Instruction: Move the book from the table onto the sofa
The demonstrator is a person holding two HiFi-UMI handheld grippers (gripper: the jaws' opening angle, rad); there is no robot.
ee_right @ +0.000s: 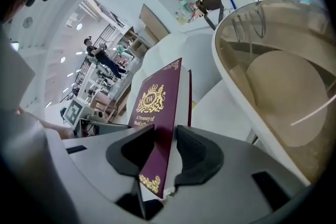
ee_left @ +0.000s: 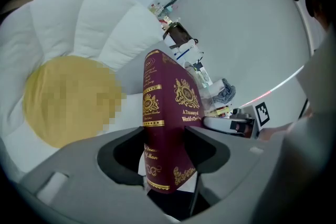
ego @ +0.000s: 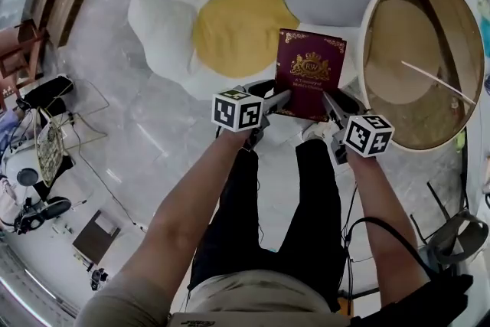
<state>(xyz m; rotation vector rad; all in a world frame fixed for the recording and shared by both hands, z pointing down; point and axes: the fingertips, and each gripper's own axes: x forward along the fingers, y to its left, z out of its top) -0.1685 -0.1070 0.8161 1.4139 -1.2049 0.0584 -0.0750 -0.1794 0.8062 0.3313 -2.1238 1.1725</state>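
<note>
A maroon hardback book (ego: 309,74) with gold crest and lettering hangs in the air over the near edge of the flower-shaped sofa (ego: 168,19). My left gripper (ego: 277,99) is shut on the book's near left corner at the spine (ee_left: 152,128). My right gripper (ego: 331,105) is shut on its near right corner, the cover (ee_right: 155,118) pinched between both pads. In the head view the book lies roughly flat, cover up, between the two marker cubes. The sofa has white petals and a yellow centre (ego: 239,28).
A round wooden table (ego: 419,57) with a white rim stands close on the right of the book. The person's dark trousers (ego: 295,218) are below the grippers. Cables, bags and equipment (ego: 46,157) litter the marble floor at the left.
</note>
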